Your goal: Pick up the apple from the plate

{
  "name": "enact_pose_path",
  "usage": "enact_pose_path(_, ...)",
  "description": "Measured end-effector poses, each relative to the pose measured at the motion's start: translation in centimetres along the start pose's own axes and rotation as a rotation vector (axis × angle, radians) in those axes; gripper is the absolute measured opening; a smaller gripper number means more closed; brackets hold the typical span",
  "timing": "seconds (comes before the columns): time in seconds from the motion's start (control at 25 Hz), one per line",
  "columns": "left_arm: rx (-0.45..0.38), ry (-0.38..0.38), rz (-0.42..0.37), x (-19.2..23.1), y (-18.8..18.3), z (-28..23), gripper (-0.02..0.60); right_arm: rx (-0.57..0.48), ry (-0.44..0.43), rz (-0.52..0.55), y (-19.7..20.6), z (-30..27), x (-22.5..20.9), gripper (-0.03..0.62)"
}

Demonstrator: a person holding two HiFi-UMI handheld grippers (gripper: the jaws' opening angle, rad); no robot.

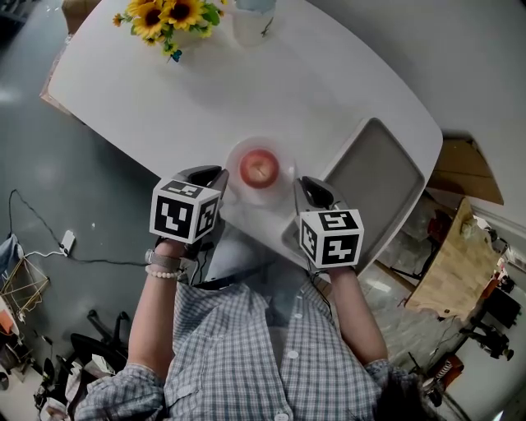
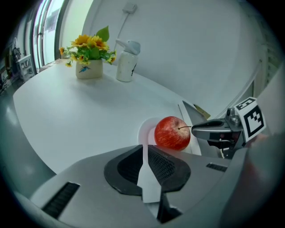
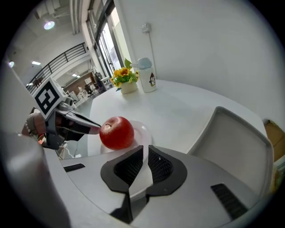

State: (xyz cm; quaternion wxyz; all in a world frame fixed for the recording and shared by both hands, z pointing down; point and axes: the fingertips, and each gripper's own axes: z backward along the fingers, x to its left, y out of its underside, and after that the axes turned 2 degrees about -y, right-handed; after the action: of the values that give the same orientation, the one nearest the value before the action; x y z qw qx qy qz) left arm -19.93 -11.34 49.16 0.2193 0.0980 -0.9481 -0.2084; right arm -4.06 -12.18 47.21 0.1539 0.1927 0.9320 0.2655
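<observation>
A red apple [image 1: 259, 168] rests on a small white plate [image 1: 238, 151] near the front edge of the white table [image 1: 164, 90]. My left gripper [image 1: 215, 175] sits just left of the plate, shut, with nothing between its jaws. My right gripper [image 1: 309, 189] is just right of the plate, also shut and holding nothing. In the left gripper view the apple [image 2: 172, 132] lies just beyond my left gripper [image 2: 145, 149], a little to the right. In the right gripper view the apple [image 3: 116, 132] lies just beyond my right gripper [image 3: 146, 151], to the left.
A grey tray [image 1: 378, 185] lies on the table right of the plate, close to the right gripper. A pot of sunflowers [image 1: 168, 16] and a white bottle [image 1: 253, 18] stand at the far side. The table's front edge runs just below the plate.
</observation>
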Motion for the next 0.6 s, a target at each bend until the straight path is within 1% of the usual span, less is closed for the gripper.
enact_pose_path(0.12,-0.032,0.007,-0.004,-0.7,-0.3,1.0,0.02,-0.071,0.003,0.025,-0.8,1.5,0.1,0.038)
enact_pose_path(0.24,-0.069,0.032,-0.013,-2.2,-0.5,2.2,0.014,-0.131,0.007,0.038,-1.5,3.3,0.1,0.038)
enact_pose_path(0.48,-0.19,0.078,-0.113,-6.9,-2.5,4.3,0.01,-0.255,0.011,0.025,-2.1,7.7,-0.5,0.037)
enact_pose_path(0.6,-0.229,0.096,-0.168,-9.3,-3.7,5.0,0.01,-0.297,-0.003,0.019,-2.2,9.6,-0.7,0.032)
